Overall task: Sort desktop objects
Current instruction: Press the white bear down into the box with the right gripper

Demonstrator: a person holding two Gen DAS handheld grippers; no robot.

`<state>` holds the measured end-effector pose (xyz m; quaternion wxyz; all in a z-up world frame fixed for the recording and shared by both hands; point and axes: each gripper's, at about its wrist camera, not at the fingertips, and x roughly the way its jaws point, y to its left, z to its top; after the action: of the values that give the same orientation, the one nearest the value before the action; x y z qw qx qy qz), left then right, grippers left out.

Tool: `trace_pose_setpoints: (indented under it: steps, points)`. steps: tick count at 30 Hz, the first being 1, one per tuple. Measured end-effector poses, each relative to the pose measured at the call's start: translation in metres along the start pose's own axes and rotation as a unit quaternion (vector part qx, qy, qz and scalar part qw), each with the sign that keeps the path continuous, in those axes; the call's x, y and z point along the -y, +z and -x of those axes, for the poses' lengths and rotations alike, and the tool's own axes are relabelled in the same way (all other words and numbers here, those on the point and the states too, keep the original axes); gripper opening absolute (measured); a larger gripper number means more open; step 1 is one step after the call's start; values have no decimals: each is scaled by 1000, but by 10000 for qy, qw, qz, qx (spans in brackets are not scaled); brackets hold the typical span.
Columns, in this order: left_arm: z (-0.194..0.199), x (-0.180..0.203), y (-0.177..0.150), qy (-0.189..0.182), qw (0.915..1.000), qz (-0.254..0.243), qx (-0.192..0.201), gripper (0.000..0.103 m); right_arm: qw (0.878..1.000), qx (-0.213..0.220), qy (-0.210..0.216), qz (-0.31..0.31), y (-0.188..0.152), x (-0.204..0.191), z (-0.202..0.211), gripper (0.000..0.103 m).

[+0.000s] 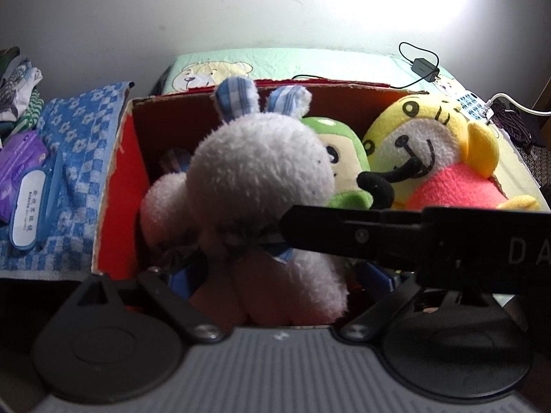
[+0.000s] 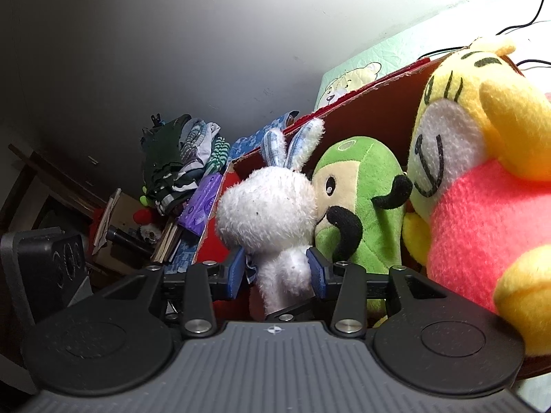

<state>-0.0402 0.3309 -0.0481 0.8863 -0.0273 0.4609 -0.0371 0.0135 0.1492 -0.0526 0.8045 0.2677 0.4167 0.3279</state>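
Note:
A white bunny plush [image 1: 255, 172] with blue checked ears hangs upright over the left part of a red cardboard box [image 1: 117, 172]. My right gripper [image 2: 275, 272] is shut on the bunny [image 2: 268, 206] just below its head, a blue pad pressing each side. One black finger [image 1: 344, 234] of it crosses in from the right in the left wrist view. My left gripper [image 1: 279, 278] is open, pads wide apart, with the bunny's lower body between them. In the box sit a green plush [image 2: 358, 199] and a yellow tiger plush [image 2: 482, 172] in pink.
A blue checked towel [image 1: 79, 130] left of the box carries a purple pack [image 1: 20, 168] and a white-and-blue case [image 1: 29, 206]. Folded clothes [image 1: 17, 86] are piled beyond. Behind the box lie a green bear mat [image 1: 241, 65], a charger [image 1: 425, 69] and a power strip [image 1: 470, 103].

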Motion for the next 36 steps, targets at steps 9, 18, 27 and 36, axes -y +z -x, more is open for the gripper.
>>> trace_pose_setpoints:
  steps: [9,18,27,36]
  points:
    - [-1,3,-1,118,9999,-16,-53,97,10000,29,-30,-51,-1,3,5,44]
    - [0,6,-1,225,9997,26,-90,97,9999,51,-50,-98,-3,3,9,44]
    - [5,7,-4,409,9991,115,-66,99,9998,124,-85,-133,-6,3,15,44]
    - [8,4,-7,572,9977,336,-113,100,9995,256,-167,-78,-9,-1,22,43]
